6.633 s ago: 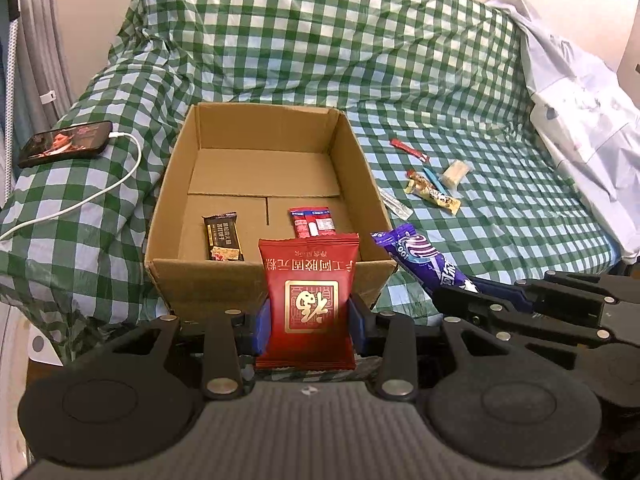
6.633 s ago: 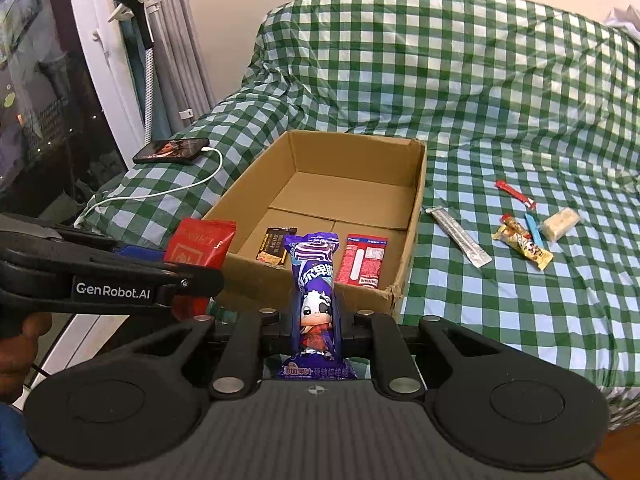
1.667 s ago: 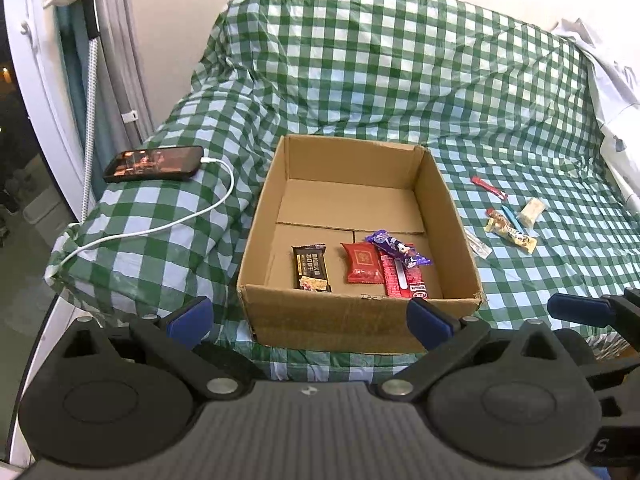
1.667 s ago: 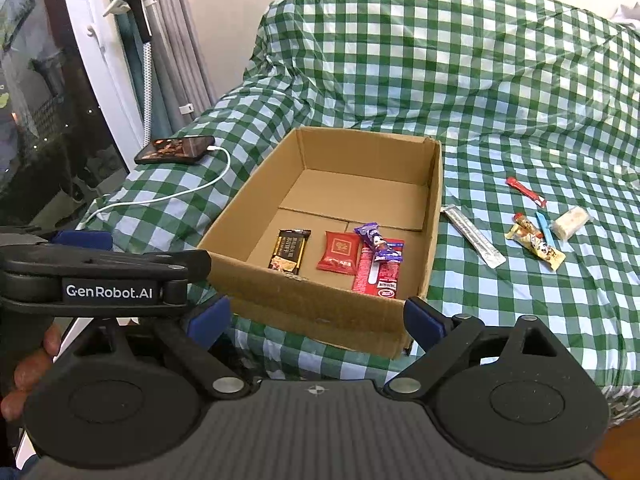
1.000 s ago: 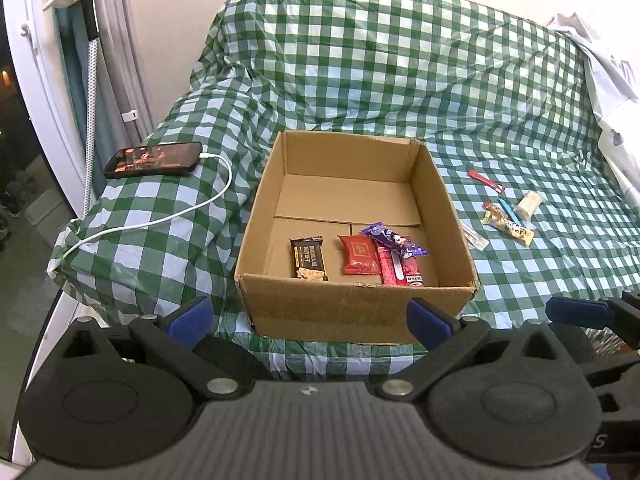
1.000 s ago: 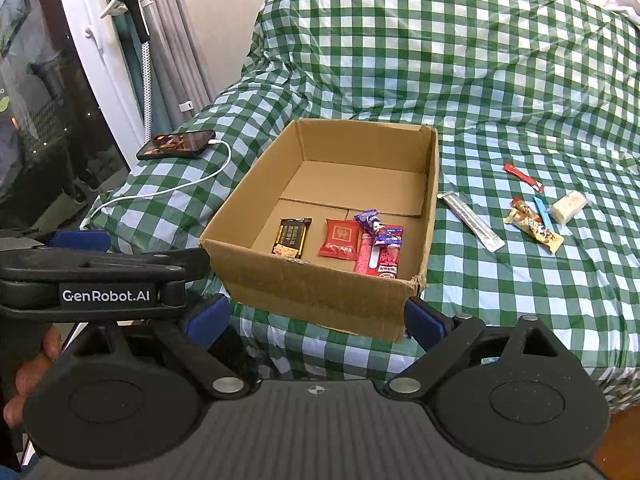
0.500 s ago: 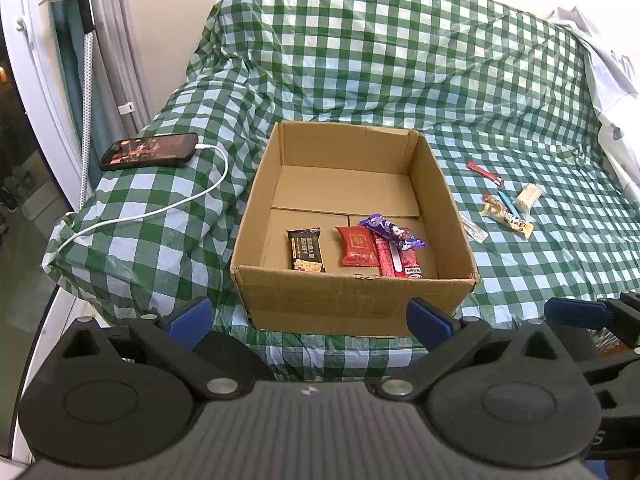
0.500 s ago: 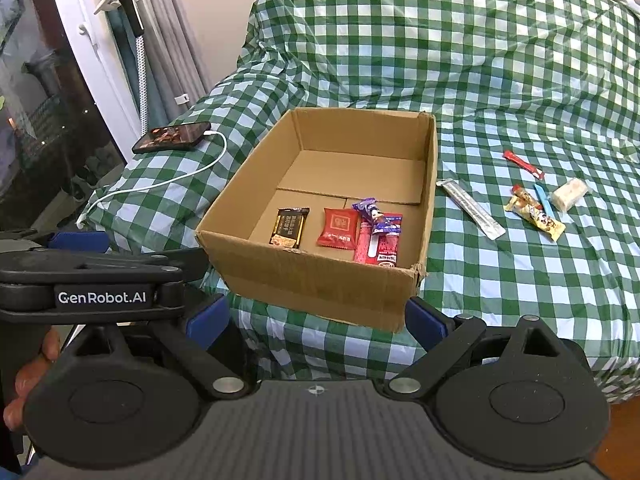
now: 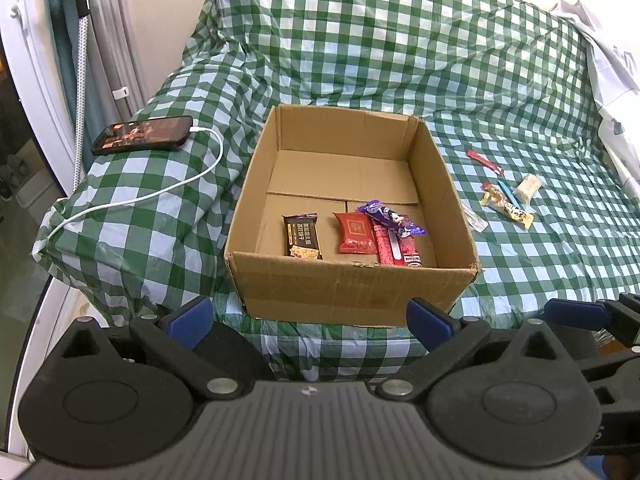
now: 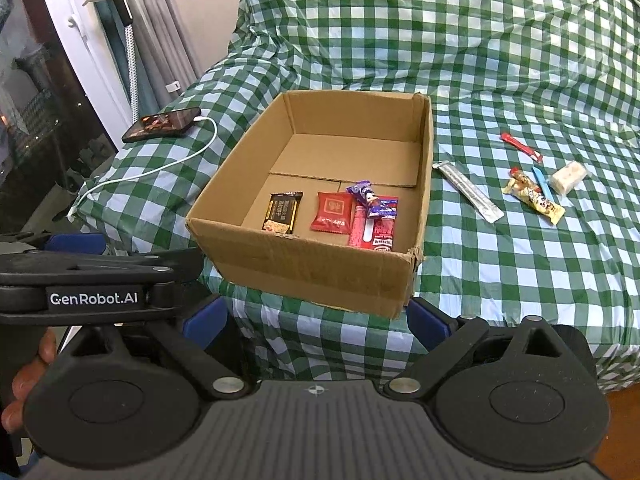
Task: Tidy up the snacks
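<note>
An open cardboard box [image 9: 352,292] [image 10: 320,272] sits on the green checked bed. Inside lie a brown bar [image 9: 302,236] [image 10: 282,213], a red packet [image 9: 355,233] [image 10: 333,212], a long red pack [image 9: 396,246] [image 10: 374,226] and a purple wrapper [image 9: 390,218] [image 10: 370,199] across it. Several loose snacks rest on the cloth right of the box: a silver stick [image 10: 468,192], a red stick [image 9: 485,161] [image 10: 521,147], a yellow bar [image 9: 507,208] [image 10: 534,195], a white piece [image 9: 528,187] [image 10: 569,177]. My left gripper [image 9: 308,322] and right gripper [image 10: 316,316] hang open and empty in front of the box.
A phone [image 9: 142,135] [image 10: 162,124] on a white charging cable [image 9: 160,192] lies on the pillow left of the box. White cloth [image 9: 608,52] is piled at the far right. A curtain and window frame [image 10: 60,60] stand at the left. A hand [image 10: 24,380] holds the left gripper.
Earlier the left gripper held the red packet and the right the purple wrapper; both now lie in the box. Both grippers have opened and drawn back and upward.
</note>
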### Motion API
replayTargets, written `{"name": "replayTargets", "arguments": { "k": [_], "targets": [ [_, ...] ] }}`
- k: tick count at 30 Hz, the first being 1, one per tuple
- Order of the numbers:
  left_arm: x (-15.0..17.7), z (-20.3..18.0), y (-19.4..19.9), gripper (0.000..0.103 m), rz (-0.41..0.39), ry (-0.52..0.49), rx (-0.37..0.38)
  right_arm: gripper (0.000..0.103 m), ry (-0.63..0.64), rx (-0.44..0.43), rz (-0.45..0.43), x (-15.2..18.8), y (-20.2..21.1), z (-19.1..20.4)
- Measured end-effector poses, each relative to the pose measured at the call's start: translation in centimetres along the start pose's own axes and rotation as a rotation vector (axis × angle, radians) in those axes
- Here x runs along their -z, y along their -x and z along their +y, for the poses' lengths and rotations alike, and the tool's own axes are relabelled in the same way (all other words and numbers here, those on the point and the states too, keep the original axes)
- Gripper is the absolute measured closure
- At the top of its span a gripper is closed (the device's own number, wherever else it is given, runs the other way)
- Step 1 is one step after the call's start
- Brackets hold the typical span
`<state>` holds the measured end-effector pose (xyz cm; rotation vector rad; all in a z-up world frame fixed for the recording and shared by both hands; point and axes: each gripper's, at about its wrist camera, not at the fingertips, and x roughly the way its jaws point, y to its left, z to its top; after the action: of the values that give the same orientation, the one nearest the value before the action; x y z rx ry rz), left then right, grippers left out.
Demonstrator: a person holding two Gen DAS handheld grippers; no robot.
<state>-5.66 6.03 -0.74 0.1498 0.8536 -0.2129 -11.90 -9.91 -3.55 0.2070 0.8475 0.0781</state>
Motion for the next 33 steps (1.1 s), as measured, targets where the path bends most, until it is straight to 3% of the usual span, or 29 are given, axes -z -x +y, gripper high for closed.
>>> {"name": "replayTargets", "arguments": {
  "k": [33],
  "targets": [
    [-0.1,-1.0,-1.6,0.0,0.044,-0.03,-0.016,0.006,-0.046,-0.021,0.049,0.2,-1.7,-1.2]
  ]
}}
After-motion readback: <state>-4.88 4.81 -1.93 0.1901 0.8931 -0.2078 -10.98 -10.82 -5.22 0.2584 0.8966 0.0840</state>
